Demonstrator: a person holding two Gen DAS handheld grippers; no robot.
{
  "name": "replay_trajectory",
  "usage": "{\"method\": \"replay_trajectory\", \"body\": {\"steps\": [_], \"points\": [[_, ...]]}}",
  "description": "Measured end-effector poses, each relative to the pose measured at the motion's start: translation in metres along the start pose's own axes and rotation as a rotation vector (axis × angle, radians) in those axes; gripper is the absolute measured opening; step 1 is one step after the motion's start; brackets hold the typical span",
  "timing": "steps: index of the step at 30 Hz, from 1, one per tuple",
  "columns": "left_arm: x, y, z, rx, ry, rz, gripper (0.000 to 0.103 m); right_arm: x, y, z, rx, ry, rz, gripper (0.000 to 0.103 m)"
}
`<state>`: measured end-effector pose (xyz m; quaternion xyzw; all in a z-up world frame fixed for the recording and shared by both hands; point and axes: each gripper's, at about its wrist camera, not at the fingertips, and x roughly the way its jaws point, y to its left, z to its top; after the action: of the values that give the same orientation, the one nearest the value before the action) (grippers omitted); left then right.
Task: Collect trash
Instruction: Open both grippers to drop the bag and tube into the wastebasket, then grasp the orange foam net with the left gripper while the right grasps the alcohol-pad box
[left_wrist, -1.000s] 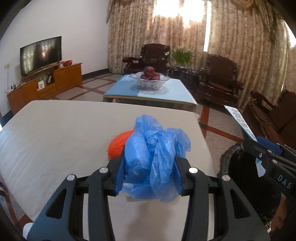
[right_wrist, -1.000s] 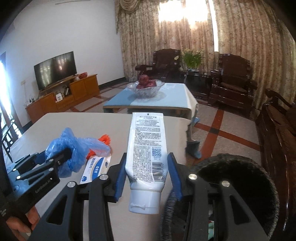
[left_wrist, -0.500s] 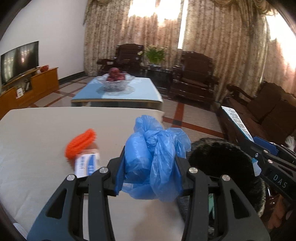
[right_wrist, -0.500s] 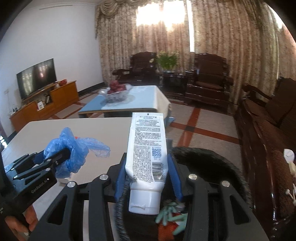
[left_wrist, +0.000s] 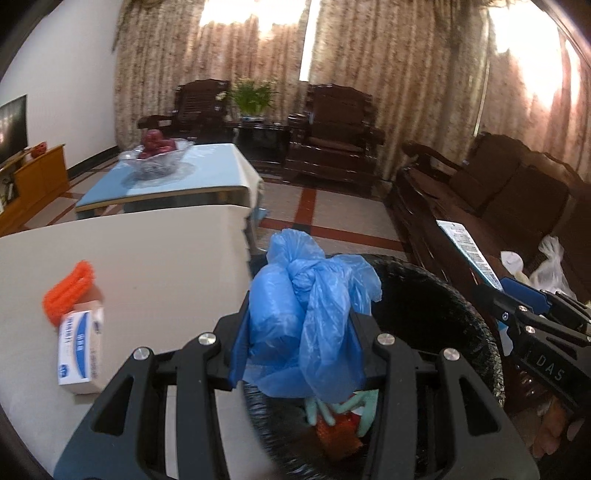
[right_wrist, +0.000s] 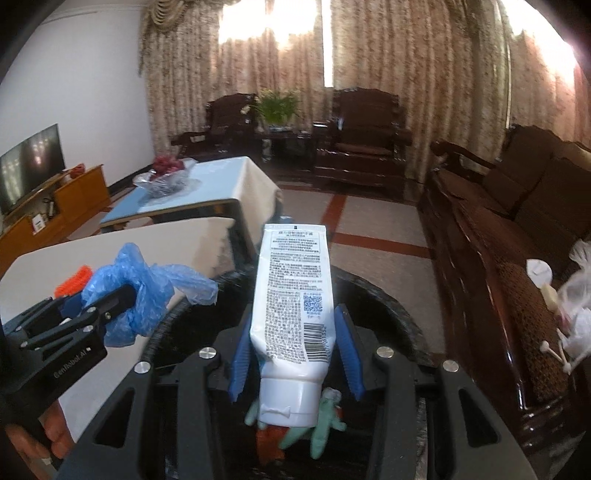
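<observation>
My left gripper (left_wrist: 299, 325) is shut on a crumpled blue plastic bag (left_wrist: 306, 306), held over the near rim of a round black bin (left_wrist: 461, 314). In the right wrist view my right gripper (right_wrist: 293, 339) is shut on a white tube (right_wrist: 293, 295), cap toward me, above the same bin (right_wrist: 391, 306). Orange and green scraps (right_wrist: 317, 435) lie at the bin's bottom. The left gripper with the bag (right_wrist: 140, 295) shows at the left there. An orange net (left_wrist: 68, 291) and a small white-and-blue box (left_wrist: 77, 347) lie on the beige table (left_wrist: 155, 266).
The bin stands on the floor off the table's right edge. A dark wooden sofa (right_wrist: 517, 240) runs along the right with white bags (right_wrist: 580, 314) on it. A coffee table with a fruit bowl (left_wrist: 155, 158), armchairs and a TV stand lie beyond.
Both grippers have swung right from over the table to above the bin, each keeping its grip. The bin's inside has come into view below them.
</observation>
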<state>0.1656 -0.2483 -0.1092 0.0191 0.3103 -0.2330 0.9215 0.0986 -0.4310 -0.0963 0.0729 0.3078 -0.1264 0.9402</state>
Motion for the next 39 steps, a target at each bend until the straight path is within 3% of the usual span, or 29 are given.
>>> {"method": "replay_trajectory", "body": {"steps": [5, 8, 11, 13, 15, 18, 27, 39], "points": [[0.018, -0.018, -0.007, 0.027, 0.033, -0.038, 0.044, 0.012, -0.019, -0.006, 0.019, 0.030, -0.031, 0.043], [0.024, -0.022, -0.010, 0.030, 0.055, -0.060, 0.059, 0.020, -0.026, -0.010, 0.022, 0.050, -0.058, 0.045], [0.022, -0.019, -0.011, 0.032, 0.051, -0.062, 0.075, 0.020, -0.028, -0.015, 0.014, 0.047, -0.091, 0.060], [0.020, -0.014, -0.012, 0.028, 0.049, -0.052, 0.077, 0.018, -0.027, -0.018, 0.011, 0.040, -0.102, 0.066], [0.019, -0.007, -0.011, 0.007, 0.050, -0.048, 0.082, 0.016, -0.027, -0.021, 0.012, 0.033, -0.111, 0.086], [0.015, 0.006, -0.008, -0.016, 0.050, -0.030, 0.086, 0.012, -0.022, -0.021, 0.012, 0.006, -0.128, 0.097], [-0.017, 0.052, -0.005, -0.037, 0.000, 0.081, 0.088, 0.009, 0.005, -0.020, -0.020, 0.005, -0.080, 0.097], [-0.075, 0.150, -0.013, -0.122, -0.056, 0.301, 0.088, 0.007, 0.095, -0.009, -0.096, -0.031, 0.083, 0.097]]}}
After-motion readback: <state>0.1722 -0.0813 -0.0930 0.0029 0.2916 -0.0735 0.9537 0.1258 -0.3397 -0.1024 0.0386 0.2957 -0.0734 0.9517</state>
